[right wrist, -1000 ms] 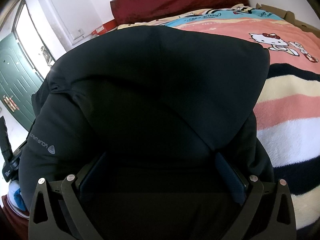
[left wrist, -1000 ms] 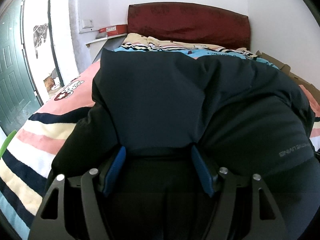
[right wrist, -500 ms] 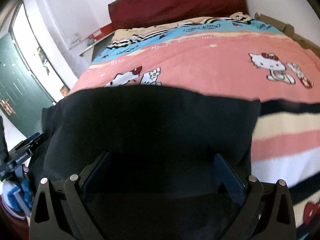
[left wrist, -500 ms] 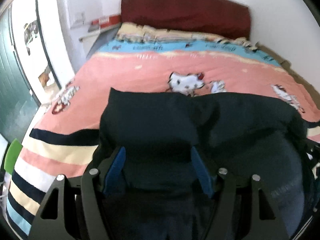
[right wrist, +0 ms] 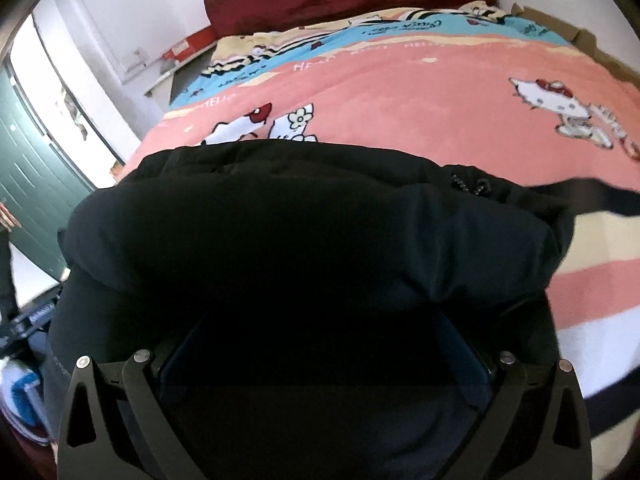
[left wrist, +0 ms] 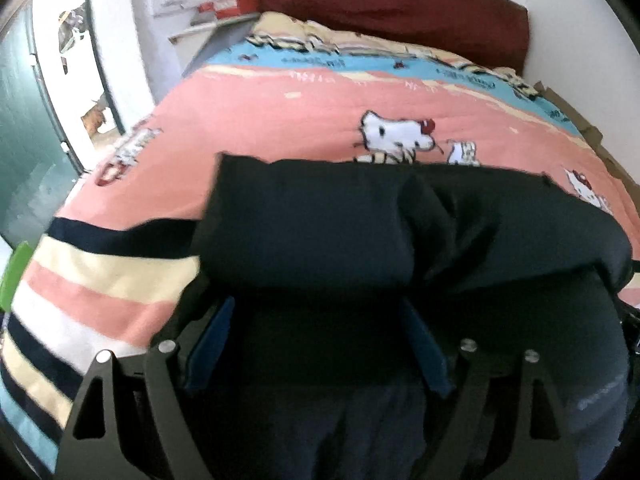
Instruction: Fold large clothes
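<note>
Black jacket [left wrist: 320, 240] lying bunched on near end of pink cartoon blanket [left wrist: 280, 120]. Left gripper [left wrist: 316, 344] and right gripper [right wrist: 324, 356] each standing spread apart, jacket cloth draping between fingers; actual pinch unclear. Advice: lower both evenly, lining edges up.

A bed is filling most of both views, and a pink blanket [left wrist: 280, 120] printed with white cartoon cats is covering it, with cream, white and dark navy stripes running toward the near edge and a blue band lying toward the far edge. A dark red headboard [left wrist: 400, 4] is standing against the white wall at the bed's far edge. A red box [right wrist: 188, 46] is sitting on a pale shelf [left wrist: 208, 28] near the far left corner. A green door [right wrist: 28, 184] is showing beyond the left edge. Brown cardboard [left wrist: 576, 116] is lining the right edge.
</note>
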`<state>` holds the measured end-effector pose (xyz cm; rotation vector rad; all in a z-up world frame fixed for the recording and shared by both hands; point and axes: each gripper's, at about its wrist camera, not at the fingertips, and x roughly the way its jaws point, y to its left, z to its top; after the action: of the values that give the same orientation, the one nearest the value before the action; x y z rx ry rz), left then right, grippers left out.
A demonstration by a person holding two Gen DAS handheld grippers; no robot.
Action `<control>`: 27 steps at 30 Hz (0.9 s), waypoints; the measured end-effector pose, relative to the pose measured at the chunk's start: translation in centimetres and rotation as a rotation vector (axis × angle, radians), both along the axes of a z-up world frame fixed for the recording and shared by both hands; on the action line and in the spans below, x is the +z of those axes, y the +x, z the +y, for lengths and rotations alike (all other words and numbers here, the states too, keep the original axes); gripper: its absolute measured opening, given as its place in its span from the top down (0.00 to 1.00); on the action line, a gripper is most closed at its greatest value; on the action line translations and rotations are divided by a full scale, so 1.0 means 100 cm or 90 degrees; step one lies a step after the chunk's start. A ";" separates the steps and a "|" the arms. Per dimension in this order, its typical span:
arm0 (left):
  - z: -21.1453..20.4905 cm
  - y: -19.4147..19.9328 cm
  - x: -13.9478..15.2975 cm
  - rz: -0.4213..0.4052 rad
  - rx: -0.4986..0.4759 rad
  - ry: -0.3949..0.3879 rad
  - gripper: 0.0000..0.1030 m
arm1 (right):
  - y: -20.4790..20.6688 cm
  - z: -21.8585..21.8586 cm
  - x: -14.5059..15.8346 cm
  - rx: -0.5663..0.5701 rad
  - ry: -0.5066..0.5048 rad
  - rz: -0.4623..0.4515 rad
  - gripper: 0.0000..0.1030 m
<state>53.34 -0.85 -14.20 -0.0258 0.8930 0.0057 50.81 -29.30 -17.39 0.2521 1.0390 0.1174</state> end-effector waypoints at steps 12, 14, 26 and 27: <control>-0.039 -0.081 0.002 -0.084 -0.081 0.031 0.19 | -0.090 0.035 0.035 0.076 -0.002 -0.074 0.03; -0.032 -0.081 -0.006 -0.089 -0.076 0.014 0.19 | -0.091 0.026 0.024 0.061 0.043 -0.059 0.03; -0.037 -0.095 -0.020 -0.136 -0.062 0.049 0.19 | -0.091 0.032 0.004 0.084 0.008 -0.062 0.01; -0.038 -0.095 -0.021 -0.136 -0.060 0.052 0.19 | -0.091 0.031 0.005 0.085 0.006 -0.063 0.01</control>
<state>43.82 -4.60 -16.28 0.0910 0.6792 -0.0480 41.71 -26.18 -16.93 0.1842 0.9565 0.2527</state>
